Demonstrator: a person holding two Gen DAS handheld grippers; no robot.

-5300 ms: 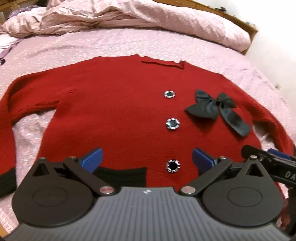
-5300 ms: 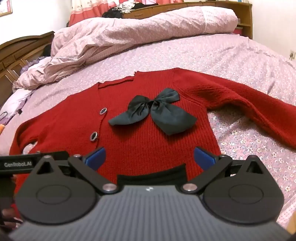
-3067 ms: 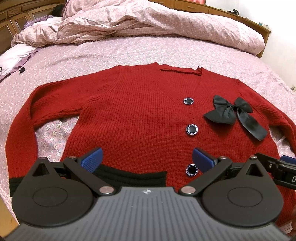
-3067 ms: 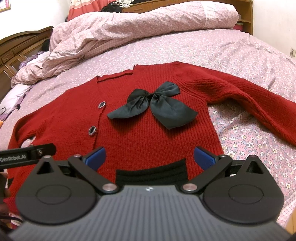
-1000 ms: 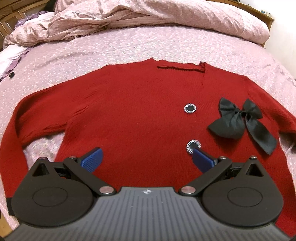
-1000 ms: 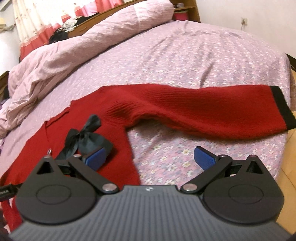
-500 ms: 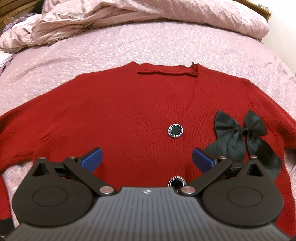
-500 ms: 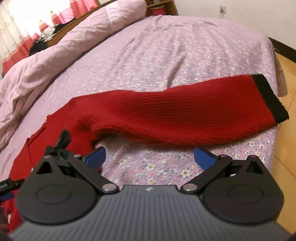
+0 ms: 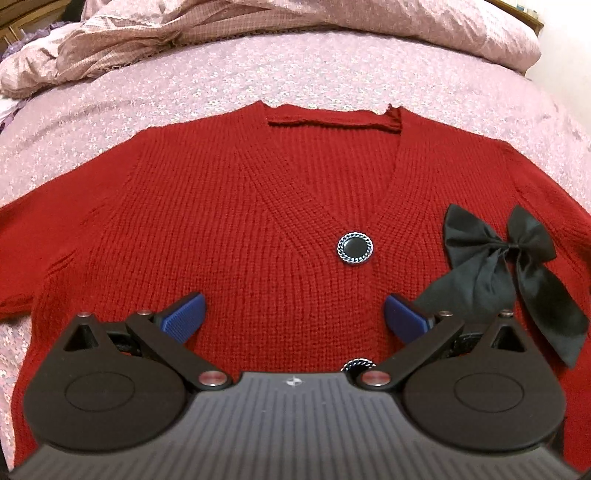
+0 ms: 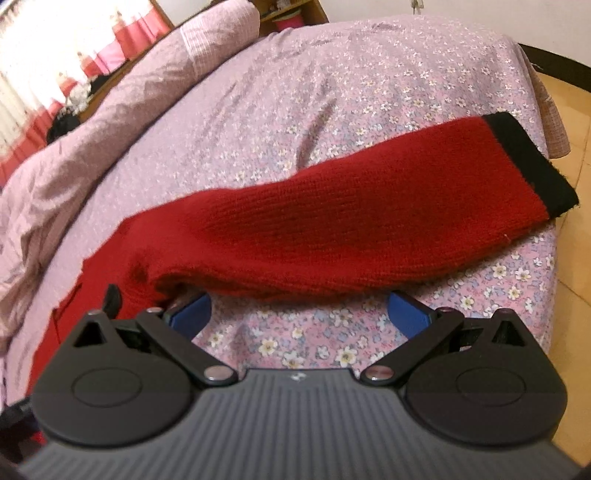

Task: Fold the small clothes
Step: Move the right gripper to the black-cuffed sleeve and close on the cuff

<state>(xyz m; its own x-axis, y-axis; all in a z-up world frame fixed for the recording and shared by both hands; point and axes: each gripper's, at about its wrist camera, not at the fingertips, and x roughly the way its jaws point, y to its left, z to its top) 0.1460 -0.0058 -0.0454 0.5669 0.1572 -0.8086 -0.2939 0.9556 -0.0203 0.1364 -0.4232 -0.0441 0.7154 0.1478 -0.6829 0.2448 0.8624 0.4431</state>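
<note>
place: home bedroom | evidence: wide bed under a pink floral cotton sheet (image 10: pixel 369 66) | rumpled pink checked quilt (image 9: pixel 184 33) heaped at the far side | wooden headboard (image 9: pixel 532 18) | red-and-white curtains (image 10: pixel 110 44) | yellow wooden floor (image 10: pixel 576 122)

— What's different on the left side?
— The left gripper (image 9: pixel 291 314) has pushed forward over the red cardigan (image 9: pixel 229 229). The black hem band that lay just in front of its fingers is out of view, and the top button (image 9: pixel 354 248) now sits just ahead of them, with the black bow (image 9: pixel 495 266) close by the right finger.
— And the right?
— The right gripper (image 10: pixel 299 310) has swung away from the bow and chest. Its outstretched sleeve (image 10: pixel 332 225) now lies straight across in front of the spread fingers, black cuff (image 10: pixel 532 162) off to the far right, flowered bedsheet (image 10: pixel 314 343) between the fingertips.
</note>
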